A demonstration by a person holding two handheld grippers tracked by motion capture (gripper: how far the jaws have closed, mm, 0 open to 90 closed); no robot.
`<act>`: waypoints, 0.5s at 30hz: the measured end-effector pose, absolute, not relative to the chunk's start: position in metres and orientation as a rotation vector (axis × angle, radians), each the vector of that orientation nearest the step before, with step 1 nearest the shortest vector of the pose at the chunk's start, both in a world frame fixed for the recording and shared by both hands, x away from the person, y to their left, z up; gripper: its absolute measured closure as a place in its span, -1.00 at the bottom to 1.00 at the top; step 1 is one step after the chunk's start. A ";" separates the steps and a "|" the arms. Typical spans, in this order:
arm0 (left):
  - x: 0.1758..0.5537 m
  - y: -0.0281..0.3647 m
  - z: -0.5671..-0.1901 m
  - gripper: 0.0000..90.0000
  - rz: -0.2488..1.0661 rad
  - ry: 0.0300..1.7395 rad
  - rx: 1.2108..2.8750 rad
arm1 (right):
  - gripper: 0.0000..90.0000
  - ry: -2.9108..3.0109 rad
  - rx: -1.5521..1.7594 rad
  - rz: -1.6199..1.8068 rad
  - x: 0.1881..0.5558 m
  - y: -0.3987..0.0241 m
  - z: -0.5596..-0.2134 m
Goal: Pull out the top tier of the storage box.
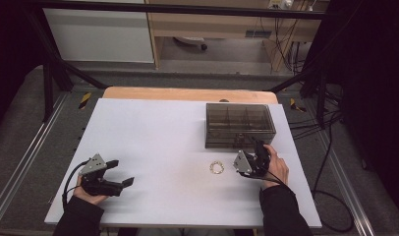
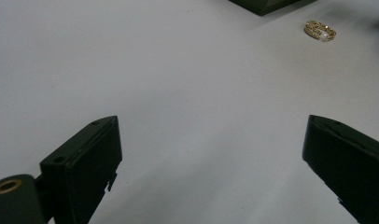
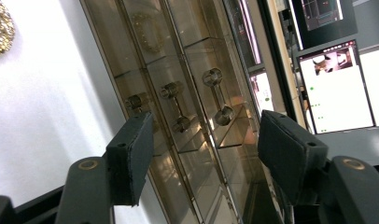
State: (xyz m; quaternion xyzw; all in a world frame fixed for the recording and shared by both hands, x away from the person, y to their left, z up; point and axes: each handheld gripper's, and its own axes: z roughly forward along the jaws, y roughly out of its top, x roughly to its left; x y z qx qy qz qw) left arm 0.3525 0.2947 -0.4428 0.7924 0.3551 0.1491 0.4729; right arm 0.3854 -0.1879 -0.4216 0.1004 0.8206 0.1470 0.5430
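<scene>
White sheeting covers the table (image 1: 153,147); from above, a gold bracelet (image 1: 216,167) lies just left of the right gripper (image 1: 250,160), with a smoky clear box (image 1: 240,124) behind. Left gripper (image 1: 120,173) rests well apart, fingers spread on nothing. Its own view shows bare sheet between wide fingers (image 2: 87,168), the bracelet far off. Right gripper view: fingers (image 3: 131,156) parted with nothing clamped, the box's front wall (image 3: 192,93) between them (hinges visible). That bracelet looks light, floppy, slippery; I'd pinch across one side of the loop.

Gold bracelet (image 1: 216,167), smoky brown clear box (image 1: 240,126), white table (image 1: 153,147)
</scene>
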 end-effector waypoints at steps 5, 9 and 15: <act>0.352 0.295 -0.443 -0.90 0.365 0.870 1.939 | -0.13 1.926 0.228 0.341 0.386 -0.187 -0.422; 0.352 0.294 -0.443 -0.90 0.364 0.870 1.940 | -0.09 1.911 0.230 0.329 0.386 -0.187 -0.423; 0.353 0.295 -0.443 -0.90 0.363 0.870 1.940 | -0.04 1.899 0.210 0.293 0.388 -0.186 -0.426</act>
